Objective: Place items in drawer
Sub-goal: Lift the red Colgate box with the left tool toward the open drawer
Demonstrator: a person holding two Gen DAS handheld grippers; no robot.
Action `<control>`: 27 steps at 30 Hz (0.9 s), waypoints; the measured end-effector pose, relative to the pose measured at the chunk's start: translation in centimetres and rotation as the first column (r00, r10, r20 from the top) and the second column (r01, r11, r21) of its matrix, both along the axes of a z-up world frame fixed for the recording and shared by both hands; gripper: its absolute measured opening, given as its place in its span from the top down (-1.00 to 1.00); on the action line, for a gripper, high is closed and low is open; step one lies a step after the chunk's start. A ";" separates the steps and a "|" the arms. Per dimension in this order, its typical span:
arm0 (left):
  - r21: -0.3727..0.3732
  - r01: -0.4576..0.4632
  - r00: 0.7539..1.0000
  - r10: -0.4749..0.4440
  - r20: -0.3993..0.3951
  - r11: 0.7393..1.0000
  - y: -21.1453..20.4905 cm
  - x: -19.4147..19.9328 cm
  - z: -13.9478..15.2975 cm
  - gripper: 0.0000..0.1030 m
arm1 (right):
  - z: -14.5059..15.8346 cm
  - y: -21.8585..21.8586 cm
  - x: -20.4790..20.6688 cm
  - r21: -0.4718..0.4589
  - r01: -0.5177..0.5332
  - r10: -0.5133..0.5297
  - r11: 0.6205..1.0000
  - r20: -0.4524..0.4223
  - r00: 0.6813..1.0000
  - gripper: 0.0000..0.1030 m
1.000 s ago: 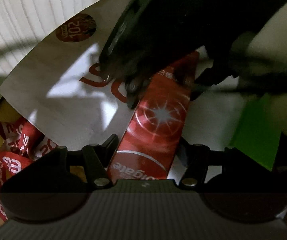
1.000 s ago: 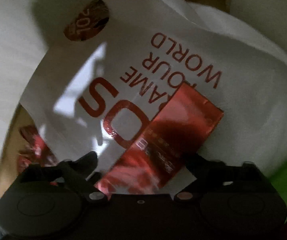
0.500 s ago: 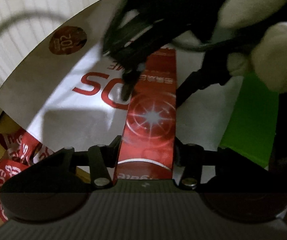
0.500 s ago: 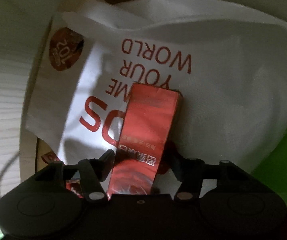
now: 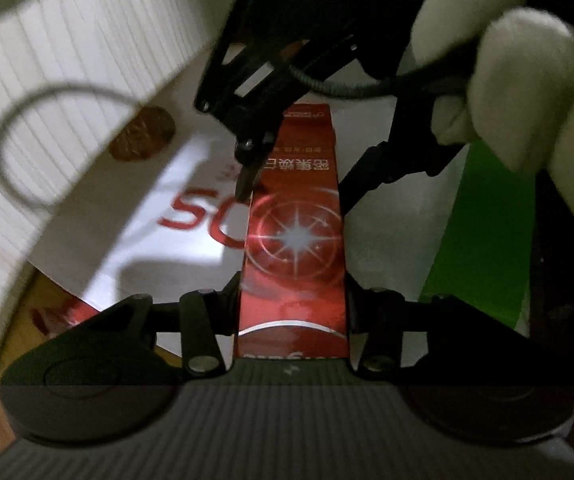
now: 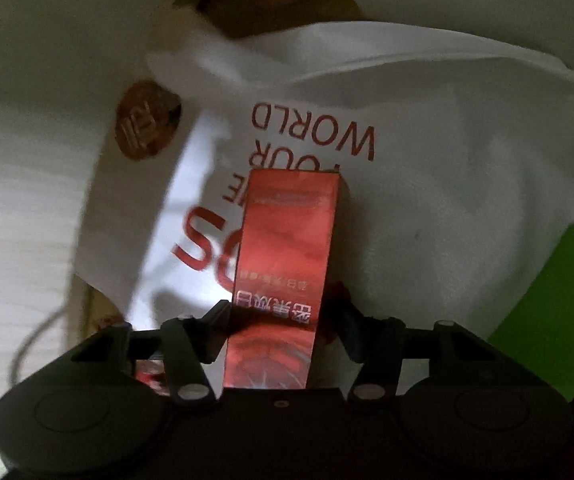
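A long red toothpaste box (image 5: pixel 293 248) lies lengthwise over a white printed bag (image 5: pixel 147 216) inside the drawer. My left gripper (image 5: pixel 291 292) is shut on its near end. My right gripper (image 6: pixel 283 316) is shut on the far end of the same box (image 6: pixel 287 256); in the left wrist view its black fingers (image 5: pixel 247 176) straddle the box from above, with a white-gloved hand (image 5: pixel 527 92) behind. The box's far end points at the bag's red lettering (image 6: pixel 311 140).
The white bag (image 6: pixel 427 184) covers most of the drawer floor. A green flat item (image 5: pixel 483 232) lies to the right, also in the right wrist view (image 6: pixel 555 304). A red lanyard (image 5: pixel 63 316) pokes out under the bag at left. The pale wood drawer side (image 5: pixel 27 92) is at left.
The box has swung from a diagonal to straight along both grippers. Both grippers stayed shut on it, and the view shifted slightly over the bag.
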State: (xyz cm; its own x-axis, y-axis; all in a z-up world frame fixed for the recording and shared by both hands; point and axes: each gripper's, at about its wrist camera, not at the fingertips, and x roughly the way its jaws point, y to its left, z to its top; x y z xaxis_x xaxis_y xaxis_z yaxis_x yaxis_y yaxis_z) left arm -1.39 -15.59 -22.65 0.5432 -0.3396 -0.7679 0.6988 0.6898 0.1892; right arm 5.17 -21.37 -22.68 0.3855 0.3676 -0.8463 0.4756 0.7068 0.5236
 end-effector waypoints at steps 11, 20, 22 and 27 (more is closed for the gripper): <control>-0.003 0.005 0.989 -0.005 0.147 1.000 1.8 -2.9 3.3 0.11 | 3.8 1.1 -2.8 0.074 0.020 -0.032 0.997 0.164 0.986 -0.19; -0.018 -0.028 0.946 0.032 0.322 0.999 4.6 -5.5 9.2 0.11 | 10.1 3.1 -5.8 0.107 -0.064 0.020 0.992 0.373 0.927 -0.20; 0.002 -0.013 0.935 0.011 0.355 1.000 4.9 -6.1 10.0 0.11 | 11.6 3.7 -6.3 0.113 -0.083 0.027 0.990 0.424 0.905 -0.21; 0.026 -0.019 0.928 0.007 0.372 0.999 5.1 -7.1 10.0 0.11 | 12.6 3.7 -8.6 0.142 -0.085 0.006 0.986 0.486 0.874 -0.22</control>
